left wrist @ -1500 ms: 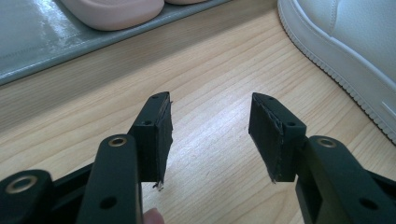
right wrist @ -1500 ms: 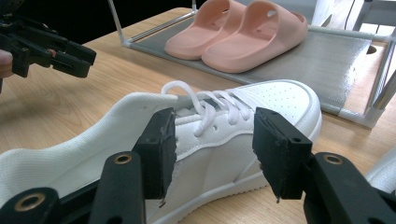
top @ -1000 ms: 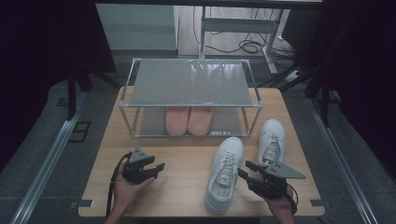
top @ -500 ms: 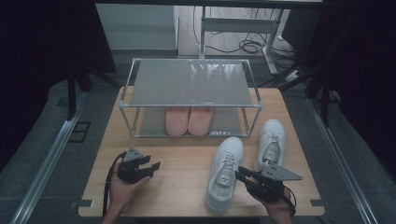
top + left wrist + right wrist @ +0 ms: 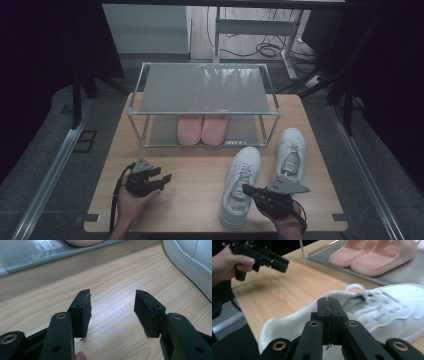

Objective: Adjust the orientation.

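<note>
1. Right gripper view: right fingers (image 5: 328, 305) have just closed, pinching the shoe's (image 5: 372, 312) heel collar near the surface's (image 5: 195, 195) front edge.
2. Left fingers (image 5: 112, 308) spread, empty.
3. Shoe likely light, soft; collar may fold, so grip deep.

Right gripper (image 5: 248, 189) had just snapped its jaws together, pads pressed flat against each other, hand low at the table's near edge, while the left gripper (image 5: 162, 179) sat cradled in an upturned palm, jaws spread wide.
</note>
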Demonstrator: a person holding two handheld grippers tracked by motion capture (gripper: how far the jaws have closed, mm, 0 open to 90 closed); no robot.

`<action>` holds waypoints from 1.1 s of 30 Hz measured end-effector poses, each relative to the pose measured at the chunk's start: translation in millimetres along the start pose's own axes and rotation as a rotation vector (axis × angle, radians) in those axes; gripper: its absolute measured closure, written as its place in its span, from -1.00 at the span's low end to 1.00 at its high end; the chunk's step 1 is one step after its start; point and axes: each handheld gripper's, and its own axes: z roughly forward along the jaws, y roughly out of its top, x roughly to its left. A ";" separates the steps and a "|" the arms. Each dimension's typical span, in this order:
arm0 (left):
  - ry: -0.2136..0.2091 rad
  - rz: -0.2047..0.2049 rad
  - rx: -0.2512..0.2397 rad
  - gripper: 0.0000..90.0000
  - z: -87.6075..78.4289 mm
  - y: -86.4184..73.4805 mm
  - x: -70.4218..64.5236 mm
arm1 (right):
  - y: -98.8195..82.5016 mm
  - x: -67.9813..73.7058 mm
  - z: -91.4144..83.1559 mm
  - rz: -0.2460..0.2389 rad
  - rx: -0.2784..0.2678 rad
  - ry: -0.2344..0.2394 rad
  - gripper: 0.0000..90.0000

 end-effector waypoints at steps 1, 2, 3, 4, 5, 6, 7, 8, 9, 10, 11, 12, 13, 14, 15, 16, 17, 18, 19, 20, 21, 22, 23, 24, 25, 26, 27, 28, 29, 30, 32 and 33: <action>0.000 0.001 0.001 0.06 0.1 0.0 0.1 | -0.6 1.5 2.5 -0.003 0.009 0.008 1.00; 0.000 0.000 0.000 0.06 0.1 0.0 0.2 | -1.5 3.5 5.4 -0.008 0.020 0.017 1.00; 0.000 -0.002 -0.001 0.06 -0.2 0.0 0.5 | -1.9 4.5 6.8 -0.012 0.030 0.024 1.00; 0.000 -0.004 -0.003 0.06 -0.7 0.0 0.9 | -2.4 6.0 8.3 -0.016 0.040 0.031 1.00; 0.001 -0.002 -0.004 0.06 -1.1 0.1 1.7 | -2.6 7.3 9.4 -0.022 0.048 0.034 1.00; 0.001 -0.004 -0.005 0.06 -1.4 0.1 2.1 | -2.9 8.4 10.2 -0.026 0.054 0.035 1.00; 0.004 -0.008 -0.007 0.06 -1.7 -0.1 2.3 | -3.1 9.1 10.7 -0.029 0.058 0.037 1.00; 0.004 -0.009 -0.007 0.06 -1.8 -0.2 2.6 | -3.4 9.4 11.1 -0.031 0.064 0.036 1.00; 0.004 -0.009 -0.005 0.06 -1.9 -0.3 3.0 | -3.8 9.5 11.6 -0.034 0.069 0.033 1.00; 0.004 -0.009 -0.004 0.06 -2.0 -0.3 3.2 | -4.4 9.6 12.1 -0.033 0.075 0.031 1.00; 0.004 -0.009 -0.005 0.06 -2.0 -0.4 3.5 | -5.1 9.6 12.4 -0.031 0.079 0.031 1.00; 0.005 -0.010 -0.005 0.06 -2.0 -0.4 3.8 | -5.5 9.4 12.7 -0.033 0.082 0.030 1.00; 0.004 -0.011 -0.005 0.06 -2.0 -0.4 4.0 | -6.1 9.1 13.0 -0.034 0.089 0.028 1.00; 0.005 -0.011 -0.005 0.06 -2.0 -0.4 4.1 | -6.6 8.8 13.4 -0.036 0.092 0.022 1.00; 0.005 -0.012 -0.005 0.06 -1.9 -0.5 4.2 | -7.1 8.4 13.5 -0.033 0.097 0.020 1.00; 0.006 -0.012 -0.005 0.06 -1.8 -0.5 4.3 | -7.6 8.1 13.5 -0.032 0.101 0.019 1.00; 0.006 -0.013 -0.005 0.06 -1.5 -0.5 4.3 | -8.1 7.9 13.3 -0.031 0.106 0.016 1.00; 0.005 -0.013 -0.004 0.06 -1.3 -0.5 4.2 | -9.0 7.5 13.1 -0.032 0.112 0.009 1.00; 0.005 -0.012 -0.003 0.06 -1.1 -0.6 4.2 | -9.8 6.9 12.9 -0.030 0.118 0.004 1.00; 0.003 -0.012 -0.002 0.06 -0.9 -0.6 4.1 | -10.6 5.9 12.5 -0.028 0.121 0.003 1.00; 0.002 -0.012 -0.003 0.06 -0.6 -0.8 4.0 | -11.1 5.1 12.0 -0.023 0.119 0.007 1.00; 0.002 -0.012 -0.003 0.06 -0.5 -0.8 4.1 | -11.3 4.5 11.5 -0.022 0.119 0.008 1.00; 0.003 -0.013 -0.002 0.06 -0.4 -0.8 4.2 | -11.5 3.9 10.9 -0.021 0.120 0.010 1.00; 0.003 -0.013 0.000 0.06 -0.4 -0.8 4.4 | -11.7 3.7 10.5 -0.018 0.120 0.012 1.00; 0.003 -0.014 -0.002 0.06 -0.2 -0.9 4.6 | -12.0 2.9 9.8 -0.019 0.121 0.013 1.00; 0.003 -0.014 0.000 0.06 0.1 -1.0 4.7 | -12.1 2.5 9.5 -0.016 0.120 0.015 1.00; 0.003 -0.013 0.001 0.06 0.2 -1.1 4.8 | -12.3 1.7 8.2 -0.012 0.121 0.018 1.00; 0.002 -0.013 0.001 0.06 0.4 -1.2 4.7 | -12.4 1.4 7.9 -0.012 0.122 0.018 1.00; 0.002 -0.012 0.002 0.06 0.6 -1.2 4.7 | -12.6 0.6 6.6 -0.013 0.125 0.015 1.00; 0.000 -0.013 0.001 0.06 0.7 -1.2 4.5 | -12.7 -0.3 5.7 -0.012 0.126 0.015 1.00; 0.001 -0.013 0.001 0.06 0.6 -1.1 4.5 | -12.7 -4.6 2.4 -0.010 0.133 0.014 1.00; 0.001 -0.013 0.001 0.06 0.6 -1.1 4.6 | -12.8 -7.4 0.7 -0.009 0.135 0.013 1.00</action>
